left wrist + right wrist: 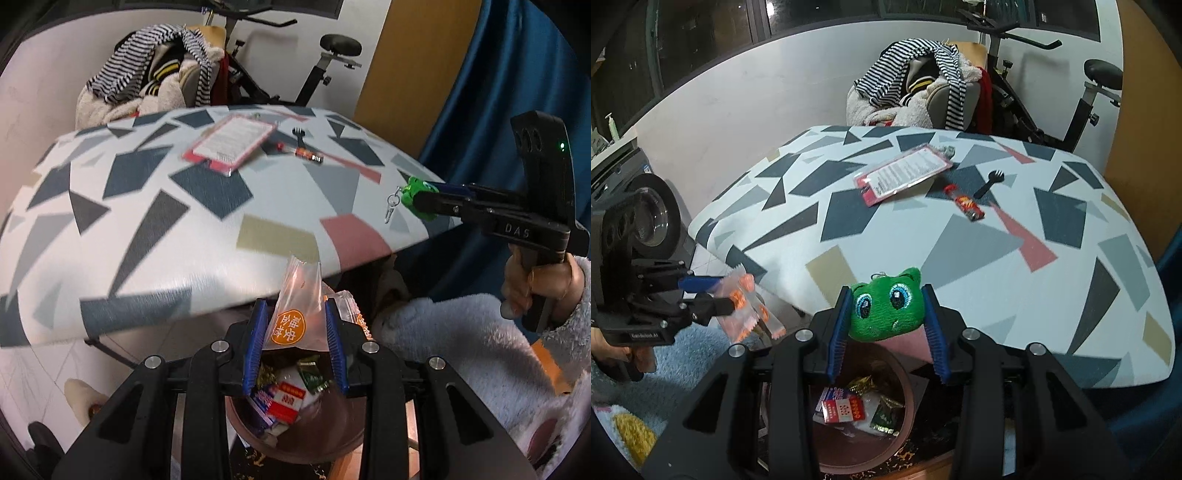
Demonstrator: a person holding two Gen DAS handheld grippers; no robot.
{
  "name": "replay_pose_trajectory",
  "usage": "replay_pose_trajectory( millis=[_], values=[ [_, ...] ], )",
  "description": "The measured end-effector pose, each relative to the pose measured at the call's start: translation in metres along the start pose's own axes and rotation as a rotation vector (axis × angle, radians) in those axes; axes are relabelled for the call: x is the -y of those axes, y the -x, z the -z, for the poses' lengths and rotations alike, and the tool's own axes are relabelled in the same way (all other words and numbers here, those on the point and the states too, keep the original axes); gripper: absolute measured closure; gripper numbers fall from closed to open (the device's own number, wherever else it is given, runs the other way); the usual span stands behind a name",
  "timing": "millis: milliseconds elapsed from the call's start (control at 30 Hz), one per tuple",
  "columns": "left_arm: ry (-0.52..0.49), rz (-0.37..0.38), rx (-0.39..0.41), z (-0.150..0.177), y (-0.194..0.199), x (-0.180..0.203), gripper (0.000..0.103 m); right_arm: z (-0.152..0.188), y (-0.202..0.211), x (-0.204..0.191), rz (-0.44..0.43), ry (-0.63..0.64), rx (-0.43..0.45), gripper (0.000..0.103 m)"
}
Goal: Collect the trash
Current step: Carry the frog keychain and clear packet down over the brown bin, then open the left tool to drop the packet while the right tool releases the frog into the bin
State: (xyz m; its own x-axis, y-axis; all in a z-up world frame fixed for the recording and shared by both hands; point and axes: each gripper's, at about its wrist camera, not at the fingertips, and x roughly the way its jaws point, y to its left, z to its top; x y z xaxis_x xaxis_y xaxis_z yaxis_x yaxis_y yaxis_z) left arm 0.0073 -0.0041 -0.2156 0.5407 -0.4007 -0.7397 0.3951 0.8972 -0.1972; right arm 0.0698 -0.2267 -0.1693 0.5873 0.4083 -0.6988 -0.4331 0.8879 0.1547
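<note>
Below, your left tongs (295, 332) grip a clear plastic wrapper (297, 314) above the trash bin (295, 439); your right tongs (886, 325) clamp a green plush keychain (884, 304) at the desk (997, 258) edge.

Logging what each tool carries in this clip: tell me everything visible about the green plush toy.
The green plush toy is a small, soft, fuzzy animal head with embroidered blue eyes, a stitched mouth and a little ear on top. A metal ring with small keys hangs from it, so it looks like a keychain. The right tool is shut on it, its blue pads pressing both sides. It faces the right wrist camera upright, held in the air above the brown trash bin, by the near edge of the patterned table.
</note>
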Motion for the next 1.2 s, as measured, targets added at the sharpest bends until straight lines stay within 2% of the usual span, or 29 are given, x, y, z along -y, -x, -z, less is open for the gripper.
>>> replay_pose_trajectory(
  millis=[167,233,300,333,533,700,867,1200],
  values=[
    [0.001,0.005,-0.029,0.013,-0.01,0.0,0.071,0.01,-0.006,-0.003,-0.005,-0.012,-0.02,0.063],
    [-0.002,0.002,-0.03,0.018,-0.012,0.0,0.066,0.014,-0.009,-0.005,-0.007,-0.013,-0.028,0.063],
    [-0.002,0.0,-0.024,0.021,-0.011,0.001,0.05,0.019,-0.011,-0.006,-0.014,-0.016,-0.033,0.063],
    [-0.001,-0.007,-0.017,0.021,-0.011,0.001,0.046,0.023,-0.013,-0.007,-0.018,-0.02,-0.04,0.063],
    [0.032,-0.051,0.027,0.02,0.003,-0.005,0.031,0.037,-0.025,-0.014,-0.025,-0.032,-0.087,0.063],
    [0.035,-0.13,0.063,0.015,0.017,-0.01,0.017,0.051,-0.041,-0.027,-0.042,-0.008,-0.147,0.063],
    [0.056,-0.177,0.082,0.012,0.027,-0.018,0.012,0.062,-0.058,-0.044,-0.062,0.031,-0.199,0.062],
    [0.091,-0.215,0.099,0.012,0.035,-0.032,0.011,0.068,-0.077,-0.059,-0.07,0.061,-0.243,0.059]
  ],
)
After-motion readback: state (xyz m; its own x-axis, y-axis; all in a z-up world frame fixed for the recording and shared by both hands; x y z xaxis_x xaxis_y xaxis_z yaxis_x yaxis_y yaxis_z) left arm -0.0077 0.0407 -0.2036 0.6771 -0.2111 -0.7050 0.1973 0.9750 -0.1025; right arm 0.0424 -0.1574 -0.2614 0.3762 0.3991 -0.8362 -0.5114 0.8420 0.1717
